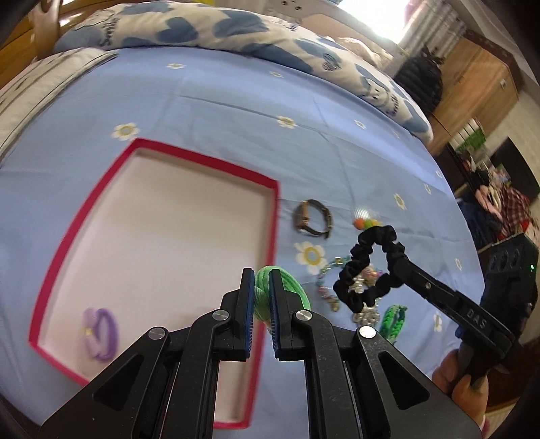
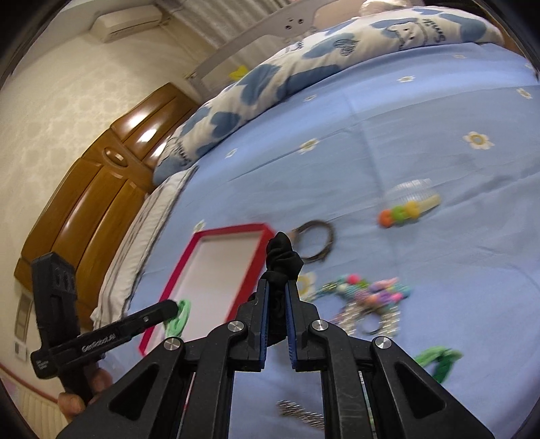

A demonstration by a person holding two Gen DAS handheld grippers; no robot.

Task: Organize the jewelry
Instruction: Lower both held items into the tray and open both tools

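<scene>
My left gripper is shut on a green hair tie and holds it over the right edge of the red-rimmed white tray. A purple hair tie lies in the tray's near left corner. My right gripper is shut on a black scrunchie, held above the bedsheet; it also shows in the left wrist view. The left gripper with the green tie shows in the right wrist view at the tray's near edge.
On the blue flowered sheet lie a watch, a bead bracelet heap, a green braided band, a pompom item and a silvery chain. A quilt lies at the far edge.
</scene>
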